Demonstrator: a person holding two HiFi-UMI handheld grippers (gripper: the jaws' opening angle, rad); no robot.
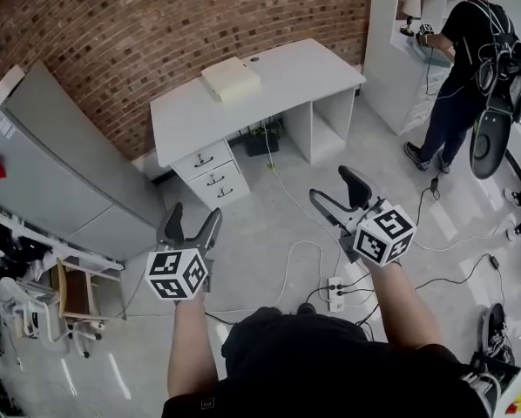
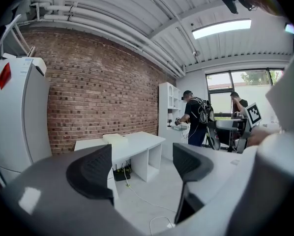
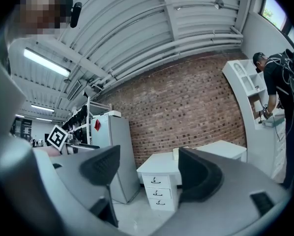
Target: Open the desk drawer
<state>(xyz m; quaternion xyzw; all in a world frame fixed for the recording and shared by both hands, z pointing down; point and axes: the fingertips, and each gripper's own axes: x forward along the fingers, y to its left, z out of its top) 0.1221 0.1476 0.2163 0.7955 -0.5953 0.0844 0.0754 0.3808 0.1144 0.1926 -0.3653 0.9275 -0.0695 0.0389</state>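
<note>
Left gripper [image 1: 195, 218] and right gripper [image 1: 333, 186] wide open, empty, well apart from shut desk drawers [image 1: 210, 177].

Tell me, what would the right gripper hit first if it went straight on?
The right gripper would probably meet the desk's drawer stack, framed between its open fingers; only floor seems to lie before it, though depth is unclear.

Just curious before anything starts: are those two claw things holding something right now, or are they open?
Left gripper: open, holding nothing.
Right gripper: open, holding nothing.
</note>
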